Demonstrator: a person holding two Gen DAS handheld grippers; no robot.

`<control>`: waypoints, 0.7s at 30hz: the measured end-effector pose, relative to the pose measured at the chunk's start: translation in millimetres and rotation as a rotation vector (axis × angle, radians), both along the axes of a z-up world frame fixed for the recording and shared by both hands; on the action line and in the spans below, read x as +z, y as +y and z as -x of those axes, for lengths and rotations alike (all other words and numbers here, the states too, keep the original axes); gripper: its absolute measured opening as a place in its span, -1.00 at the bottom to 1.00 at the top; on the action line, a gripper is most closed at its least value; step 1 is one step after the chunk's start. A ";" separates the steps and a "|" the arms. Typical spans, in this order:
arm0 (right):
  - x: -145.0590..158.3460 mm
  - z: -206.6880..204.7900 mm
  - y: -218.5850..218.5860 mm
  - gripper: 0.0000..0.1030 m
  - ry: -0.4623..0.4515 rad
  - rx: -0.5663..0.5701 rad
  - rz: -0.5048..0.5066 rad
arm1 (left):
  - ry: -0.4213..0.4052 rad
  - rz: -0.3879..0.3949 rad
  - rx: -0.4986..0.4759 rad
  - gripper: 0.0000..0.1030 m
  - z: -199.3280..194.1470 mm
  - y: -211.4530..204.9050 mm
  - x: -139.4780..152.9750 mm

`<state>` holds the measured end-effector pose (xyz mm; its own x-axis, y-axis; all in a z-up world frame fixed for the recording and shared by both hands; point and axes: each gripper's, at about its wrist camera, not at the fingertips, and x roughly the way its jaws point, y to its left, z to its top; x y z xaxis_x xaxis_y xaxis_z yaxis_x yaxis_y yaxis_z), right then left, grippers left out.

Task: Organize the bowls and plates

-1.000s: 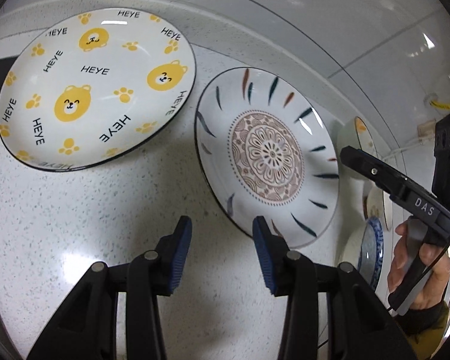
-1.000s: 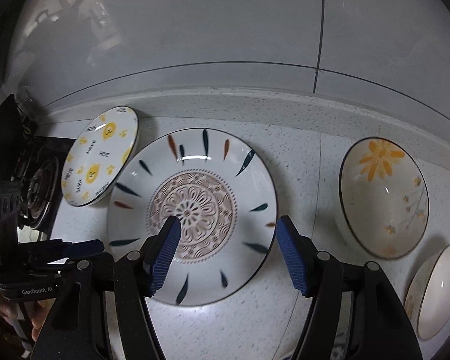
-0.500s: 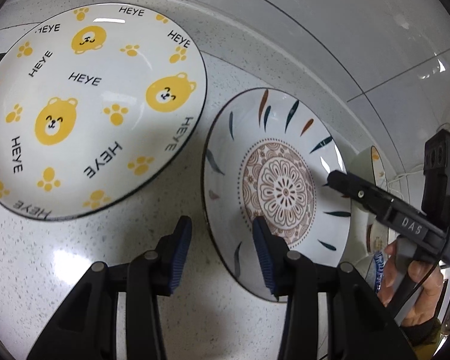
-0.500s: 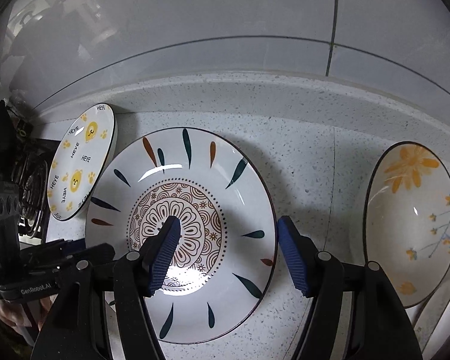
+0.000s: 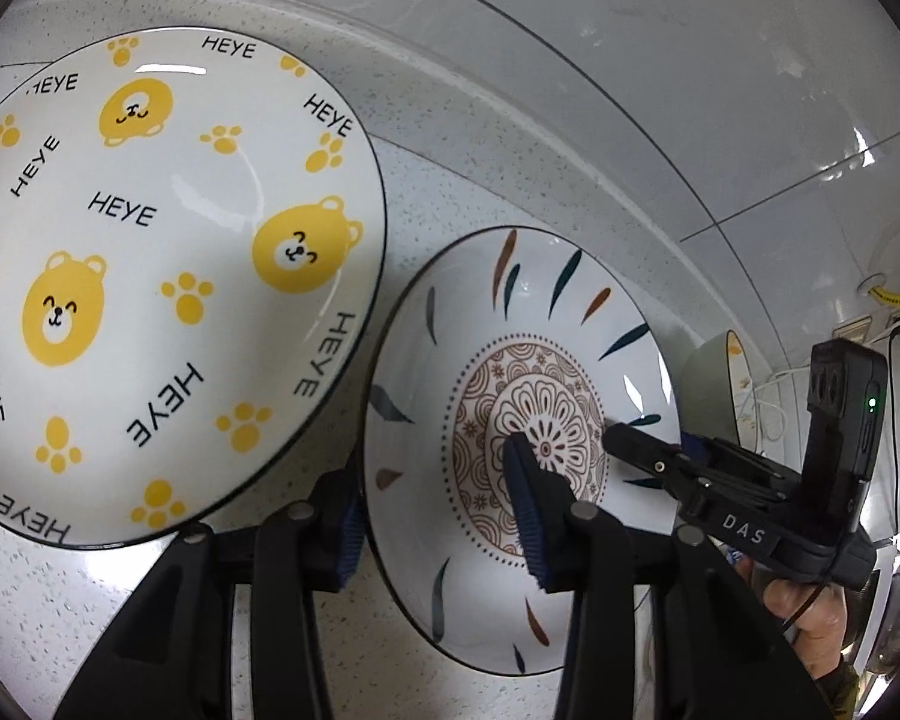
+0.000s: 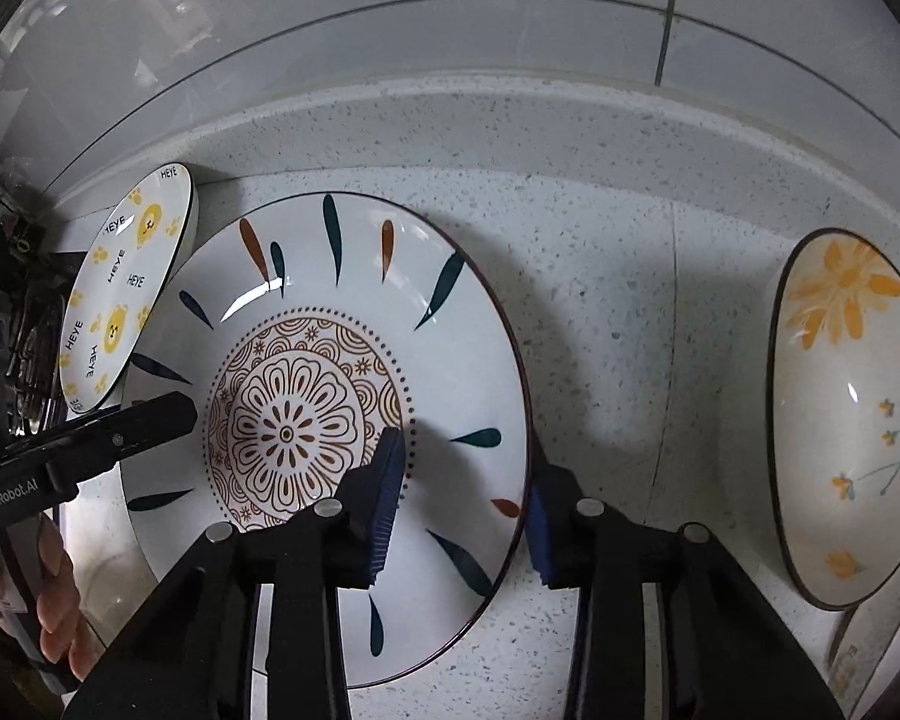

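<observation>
On the speckled desk, we straddle the mandala plate rim with left gripper and right gripper, both apart; we should clamp evenly.

The bear plate, upper left of the left wrist view, is white with yellow bear faces, yellow paw prints, black "HEYE" lettering and a dark rim.

The mandala plate, centre of the right wrist view, is white with a brown floral medallion and teal and orange leaf strokes.

The flower bowl, right edge, is cream with orange flowers.

The countertop is speckled grey-white.
</observation>
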<state>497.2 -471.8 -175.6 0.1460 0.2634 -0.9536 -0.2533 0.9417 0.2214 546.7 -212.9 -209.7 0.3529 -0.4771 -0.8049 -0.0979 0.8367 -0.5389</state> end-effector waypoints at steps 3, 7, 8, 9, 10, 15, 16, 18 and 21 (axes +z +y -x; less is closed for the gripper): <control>0.3 0.6 -5.9 -0.49 0.001 -0.022 -0.021 | 0.001 -0.014 0.011 -0.53 2.5 7.1 -0.3; 1.5 5.2 -17.3 -0.63 0.004 -0.059 -0.059 | 0.026 0.000 0.026 -0.79 6.6 17.6 -4.4; 2.3 6.3 -19.0 -0.67 0.003 -0.067 -0.064 | 0.032 0.003 0.026 -0.79 7.7 18.5 -4.6; 3.6 8.1 -20.4 -0.69 -0.001 -0.071 -0.064 | 0.036 0.003 0.024 -0.79 9.6 18.7 -4.4; 5.1 10.8 -21.5 -0.70 -0.004 -0.073 -0.059 | 0.038 0.001 0.021 -0.79 11.7 18.0 -4.2; 10.5 26.9 -19.6 -0.74 -0.005 -0.084 -0.068 | 0.064 0.033 0.022 -0.79 21.7 22.1 -5.9; 12.7 30.5 -19.4 -0.75 -0.007 -0.084 -0.070 | 0.068 0.040 0.023 -0.79 23.4 22.6 -5.7; 16.9 37.7 -17.2 -0.75 -0.012 -0.088 -0.067 | 0.068 0.046 0.020 -0.79 28.6 24.6 -1.5; 28.0 51.7 -12.5 -0.75 -0.030 -0.103 -0.073 | 0.049 0.046 0.011 -0.79 38.3 28.1 9.7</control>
